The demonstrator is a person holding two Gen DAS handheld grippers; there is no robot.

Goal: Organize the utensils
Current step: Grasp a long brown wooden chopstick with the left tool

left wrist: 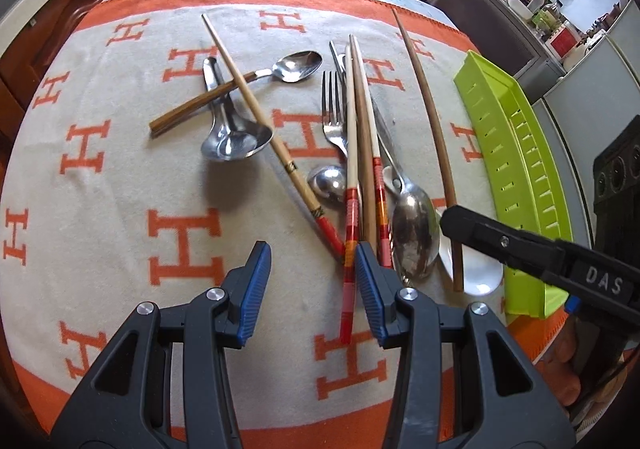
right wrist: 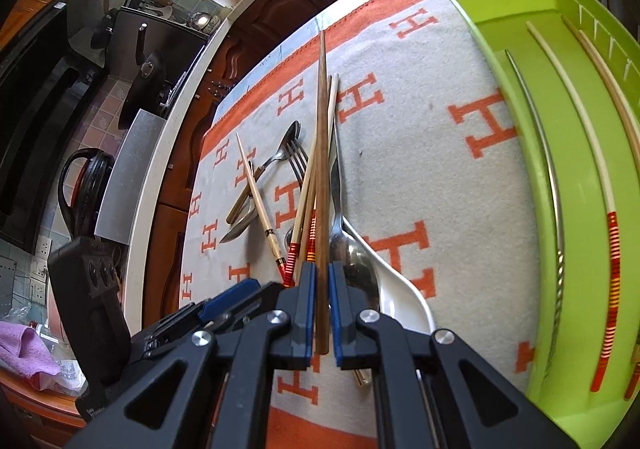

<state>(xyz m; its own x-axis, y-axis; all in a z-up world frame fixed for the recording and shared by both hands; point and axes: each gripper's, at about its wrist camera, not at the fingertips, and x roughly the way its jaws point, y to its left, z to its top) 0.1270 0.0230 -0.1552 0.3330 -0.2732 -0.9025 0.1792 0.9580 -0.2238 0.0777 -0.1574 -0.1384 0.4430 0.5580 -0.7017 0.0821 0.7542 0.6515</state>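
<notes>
Right wrist view: right tongs (right wrist: 320,289) clench a dark wooden chopstick (right wrist: 322,169); left tongs (left wrist: 312,269) gape, gripping nothing

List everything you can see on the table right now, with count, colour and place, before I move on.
cloth: one, cream with orange H letters, covering the table
green tray: one, lime, at the cloth's right edge
chopsticks in tray: at least three, pale, red-banded, one metal
dark chopstick: one, brown, clamped in right tool
loose chopsticks: four, pale or brown, mid-cloth pile
fork: one, silver, mid pile
metal spoons: four, silver, scattered
white spoon: one, under pile near tray
left tool: open, above the pile
right tool: shut on chopstick
</notes>
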